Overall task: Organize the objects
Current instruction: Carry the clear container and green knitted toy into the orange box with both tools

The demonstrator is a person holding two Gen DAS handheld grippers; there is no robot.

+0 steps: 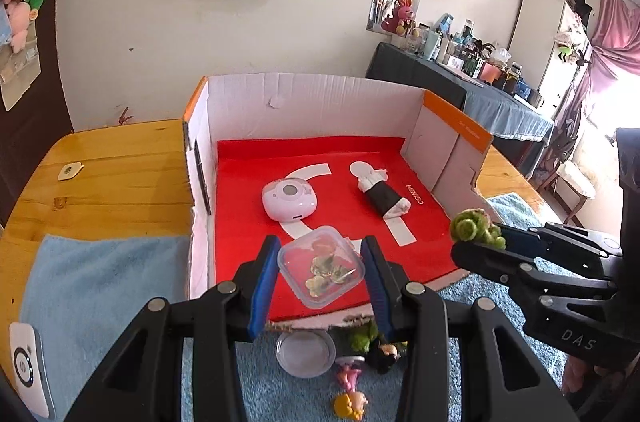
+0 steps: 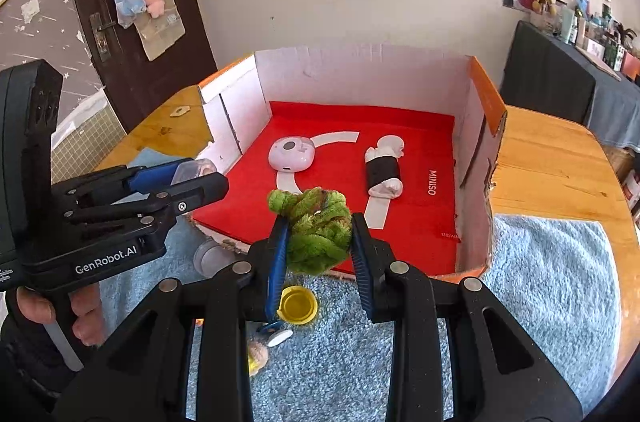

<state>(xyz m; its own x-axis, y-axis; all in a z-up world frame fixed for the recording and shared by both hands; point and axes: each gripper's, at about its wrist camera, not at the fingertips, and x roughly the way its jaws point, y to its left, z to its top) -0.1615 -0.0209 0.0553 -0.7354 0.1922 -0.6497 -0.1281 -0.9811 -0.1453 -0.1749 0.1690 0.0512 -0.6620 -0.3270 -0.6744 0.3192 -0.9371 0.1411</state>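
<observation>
My left gripper [image 1: 320,262] is shut on a clear square plastic container [image 1: 322,268] with small pieces inside, held above the front of the red-lined cardboard box [image 1: 312,90]. My right gripper [image 2: 318,242] is shut on a fuzzy green toy [image 2: 316,230], held over the box's front edge; this toy also shows in the left wrist view [image 1: 476,228]. Inside the box lie a white-pink round device [image 1: 289,200] and a black-and-white rolled item [image 1: 382,194]. The left gripper with the container shows at the left of the right wrist view [image 2: 192,178].
On the blue towel [image 2: 540,282] in front of the box lie a clear round lid [image 1: 306,352], a yellow cap [image 2: 298,304], small dolls [image 1: 352,402] and green bits. A white gadget [image 1: 28,370] lies at the far left. The wooden table [image 1: 100,166] surrounds the box.
</observation>
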